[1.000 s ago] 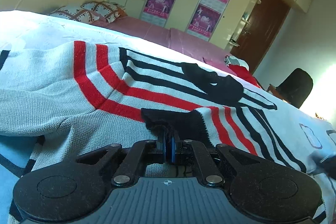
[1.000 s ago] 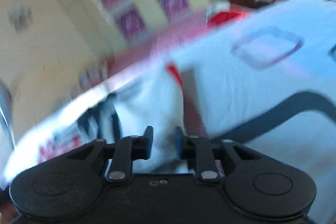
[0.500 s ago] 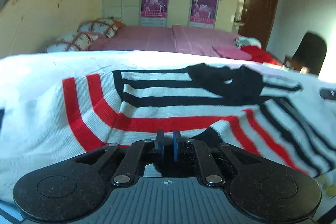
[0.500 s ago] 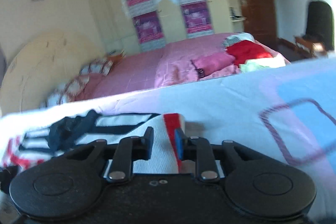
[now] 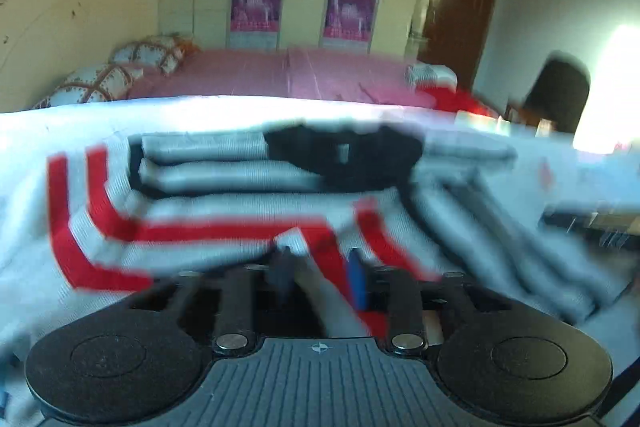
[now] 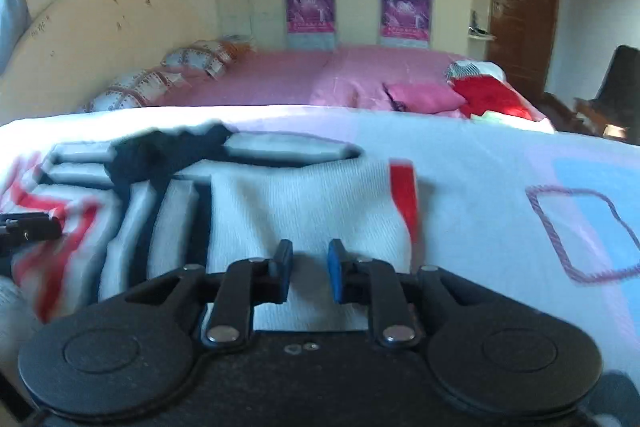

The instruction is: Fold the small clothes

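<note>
A white knit sweater (image 5: 224, 203) with red and black stripes and a black collar lies spread on the pale bedsheet. In the left wrist view my left gripper (image 5: 320, 279) is open just above the sweater's near edge, with knit cloth showing between its fingers. In the right wrist view the sweater (image 6: 288, 203) lies ahead, its plain white part with one red stripe nearest. My right gripper (image 6: 308, 271) is open and empty over that white part. The left gripper's tip (image 6: 28, 231) shows at the far left.
The pale sheet (image 6: 500, 171) with a purple square pattern (image 6: 580, 231) extends to the right. Behind it are a pink bed (image 6: 304, 75) with patterned pillows, red clothes (image 6: 492, 99), a wardrobe with posters, a brown door and a dark chair (image 5: 560, 91).
My left gripper has opened and let go of the sweater's black cuff edge. My right gripper has swung to face the sweater and come closer over its white part.
</note>
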